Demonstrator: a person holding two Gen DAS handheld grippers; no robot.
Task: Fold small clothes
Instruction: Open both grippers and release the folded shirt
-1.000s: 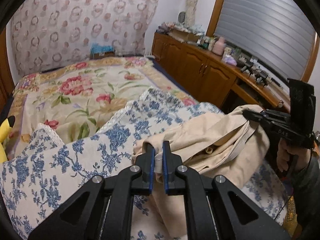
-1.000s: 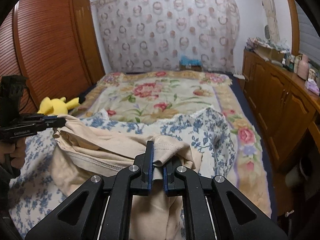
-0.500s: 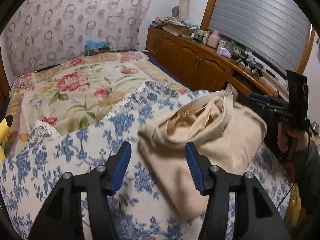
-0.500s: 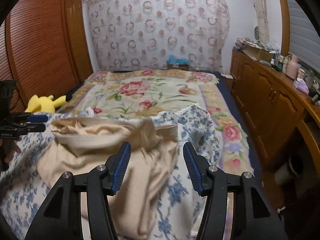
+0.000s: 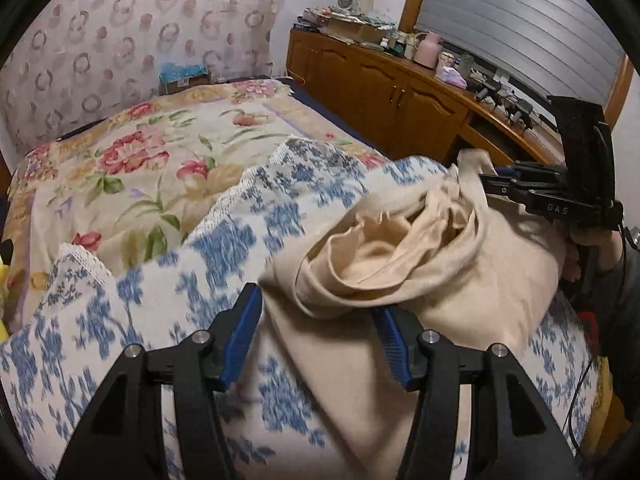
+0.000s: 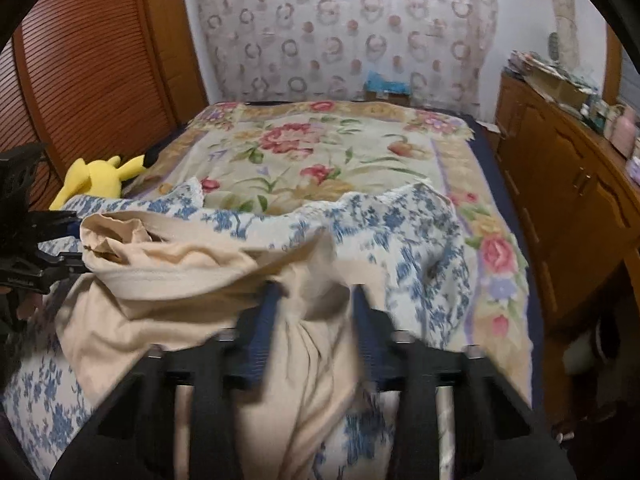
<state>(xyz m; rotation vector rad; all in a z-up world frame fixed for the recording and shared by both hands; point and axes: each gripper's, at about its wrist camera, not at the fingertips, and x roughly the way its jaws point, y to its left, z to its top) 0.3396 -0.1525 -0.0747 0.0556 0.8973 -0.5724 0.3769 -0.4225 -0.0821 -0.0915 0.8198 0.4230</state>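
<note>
A beige garment [image 5: 432, 264] lies crumpled on a blue-and-white floral cloth [image 5: 224, 248] at the near end of the bed; it also shows in the right wrist view [image 6: 168, 280]. My left gripper [image 5: 318, 340] is open, its jaws astride the garment's near left edge. My right gripper [image 6: 314, 320] is open too, with garment fabric bunched between its spread jaws. The right gripper also shows in the left wrist view [image 5: 520, 188] at the garment's far right corner.
The bed carries a flowered cover [image 6: 320, 152]. A yellow plush toy [image 6: 100, 176] lies at the bed's left edge by a wooden wardrobe [image 6: 100, 80]. Wooden cabinets [image 5: 392, 96] with clutter on top run along the right side.
Both grippers were shut on the garment's edges and holding it up; they have opened and let it drop onto the blue floral cloth. Both have since closed in on the garment.
</note>
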